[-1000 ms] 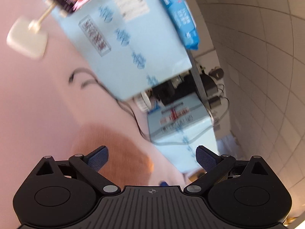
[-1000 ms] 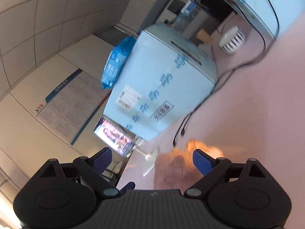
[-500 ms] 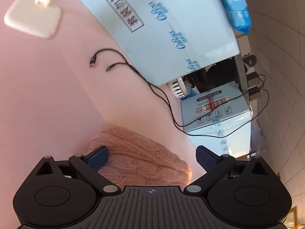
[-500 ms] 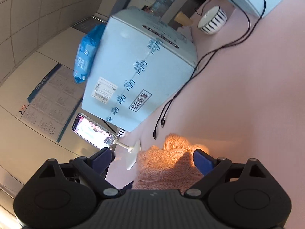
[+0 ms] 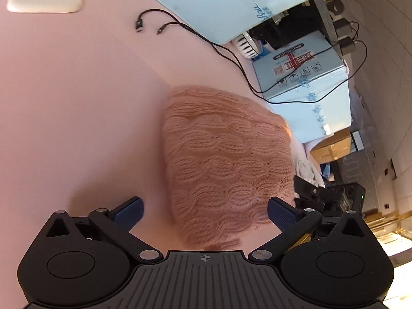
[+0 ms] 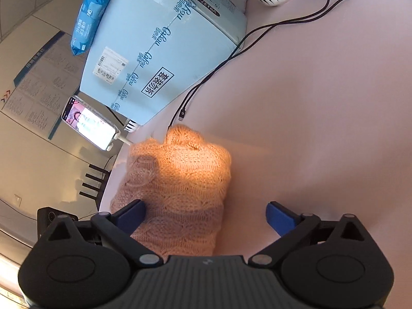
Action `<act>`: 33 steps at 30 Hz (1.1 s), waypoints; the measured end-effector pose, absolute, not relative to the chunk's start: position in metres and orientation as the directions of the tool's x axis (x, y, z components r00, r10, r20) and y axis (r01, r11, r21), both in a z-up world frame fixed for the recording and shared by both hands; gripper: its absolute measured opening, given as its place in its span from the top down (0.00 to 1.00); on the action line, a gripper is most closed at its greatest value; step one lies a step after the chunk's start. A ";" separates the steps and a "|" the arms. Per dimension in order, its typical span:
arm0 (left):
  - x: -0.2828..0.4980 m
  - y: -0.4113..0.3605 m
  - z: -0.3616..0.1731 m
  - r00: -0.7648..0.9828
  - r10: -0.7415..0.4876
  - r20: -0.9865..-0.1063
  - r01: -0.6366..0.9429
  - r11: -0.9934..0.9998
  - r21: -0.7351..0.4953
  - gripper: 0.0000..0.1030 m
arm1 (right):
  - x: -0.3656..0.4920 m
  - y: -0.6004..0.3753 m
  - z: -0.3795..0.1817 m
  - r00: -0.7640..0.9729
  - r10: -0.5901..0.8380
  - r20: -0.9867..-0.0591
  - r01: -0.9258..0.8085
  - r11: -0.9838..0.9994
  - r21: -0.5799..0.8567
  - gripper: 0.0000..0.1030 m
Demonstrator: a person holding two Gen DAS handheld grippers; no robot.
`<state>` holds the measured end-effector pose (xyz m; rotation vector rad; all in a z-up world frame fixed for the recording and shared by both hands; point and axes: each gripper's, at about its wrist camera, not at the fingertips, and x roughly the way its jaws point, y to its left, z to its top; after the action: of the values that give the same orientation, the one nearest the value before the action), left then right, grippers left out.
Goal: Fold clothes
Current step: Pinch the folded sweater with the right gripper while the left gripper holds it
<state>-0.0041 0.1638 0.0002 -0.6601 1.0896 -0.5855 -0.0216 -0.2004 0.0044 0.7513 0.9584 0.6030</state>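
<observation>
Both grippers are now lower, over the pink knit sweater [image 5: 226, 159].
The left gripper [image 5: 204, 209] is wide open, holding nothing; the right gripper [image 6: 206, 216] is opening, the sweater under it but not gripped.

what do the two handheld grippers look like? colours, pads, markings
Both match: the left gripper and right gripper have matte black bodies with a ribbed centre plate, two round housings, black linkage arms on silver pivot pins, and blue textured pads on the fingers. The left plate bears a small crosshair mark, the right a small faint mark. No cables, hands or sleeves are visible on either.
</observation>
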 end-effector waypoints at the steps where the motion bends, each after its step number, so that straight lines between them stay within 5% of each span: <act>1: -0.001 0.161 0.000 0.350 -0.718 -0.602 0.111 0.669 -0.735 0.00 | -0.019 -0.199 0.003 0.445 0.749 -0.491 -0.123 0.594 0.795 0.00; 13: 0.019 0.154 -0.005 0.309 -0.771 -0.556 0.149 0.617 -0.773 0.00 | -0.005 -0.208 -0.003 0.435 0.800 -0.412 -0.060 0.483 0.874 0.00; 19: 0.015 0.133 0.005 0.343 -0.696 -0.631 0.170 0.706 -0.687 0.00 | -0.006 -0.187 0.001 0.451 0.751 -0.482 -0.126 0.588 0.799 0.00; 26: 0.002 0.108 0.011 0.434 -0.591 -0.680 0.199 0.799 -0.568 0.00 | -0.005 -0.187 -0.001 0.435 0.781 -0.449 -0.133 0.549 0.825 0.09; 28: -0.001 0.109 0.010 0.449 -0.586 -0.675 0.203 0.802 -0.561 0.00 | -0.002 -0.190 -0.006 0.400 0.827 -0.395 -0.119 0.474 0.872 0.08; 33: -0.003 0.106 0.010 0.475 -0.570 -0.670 0.208 0.813 -0.544 0.00 | -0.001 -0.178 -0.002 0.389 0.816 -0.428 -0.172 0.521 0.836 0.05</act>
<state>-0.0026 0.1060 0.0099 -0.4203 0.9665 -0.4926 -0.0015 -0.1776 -0.0023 0.7922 0.9700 0.7186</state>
